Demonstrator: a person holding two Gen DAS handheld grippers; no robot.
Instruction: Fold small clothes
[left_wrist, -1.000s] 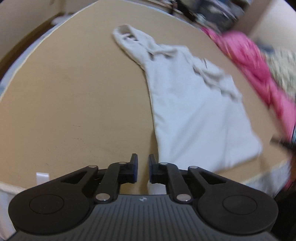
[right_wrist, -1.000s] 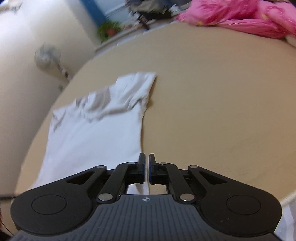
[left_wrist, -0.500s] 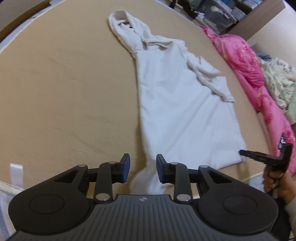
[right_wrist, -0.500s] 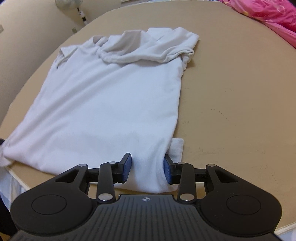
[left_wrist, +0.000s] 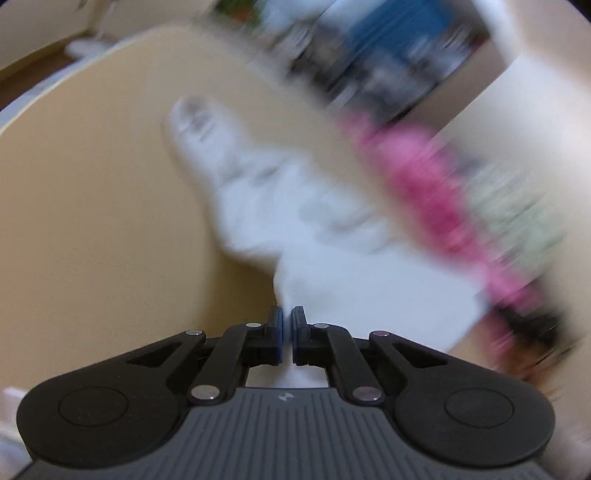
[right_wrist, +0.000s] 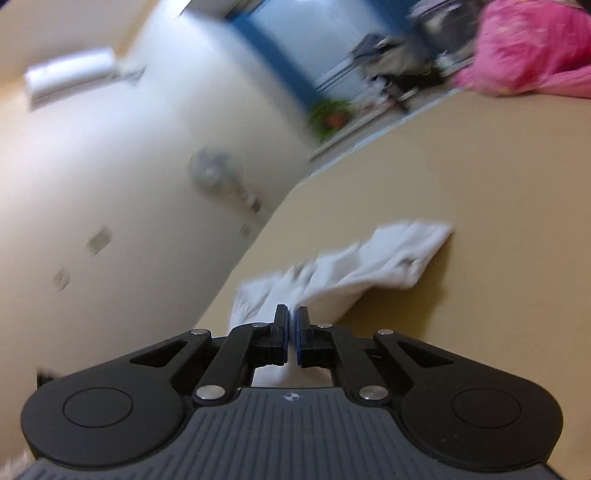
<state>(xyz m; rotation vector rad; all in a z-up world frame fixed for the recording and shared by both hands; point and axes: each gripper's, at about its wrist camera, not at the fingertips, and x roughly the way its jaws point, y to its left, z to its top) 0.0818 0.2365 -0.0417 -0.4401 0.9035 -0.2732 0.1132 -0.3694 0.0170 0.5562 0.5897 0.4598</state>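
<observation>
Nearest the lens, the left gripper (left_wrist: 287, 325) has just closed its jaws on the near hem of the white garment (left_wrist: 332, 266), and the right gripper (right_wrist: 292, 325) has likewise just clamped onto white cloth, which shows between each pair of pads. Beyond them the garment trails in creases across the tan table (left_wrist: 92, 221), its far end smeared. Farther back, heavy blur leaves only a pink heap (right_wrist: 528, 48) and a wall fan (right_wrist: 216, 171) recognisable.

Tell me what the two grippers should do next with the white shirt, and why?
Probably carry the pinched hem forward toward the far end. Both the left hand-held gripper and right hand-held gripper have just closed on the near edge of the white shirt, which already rises off the tan table, so a fold looks started.
</observation>
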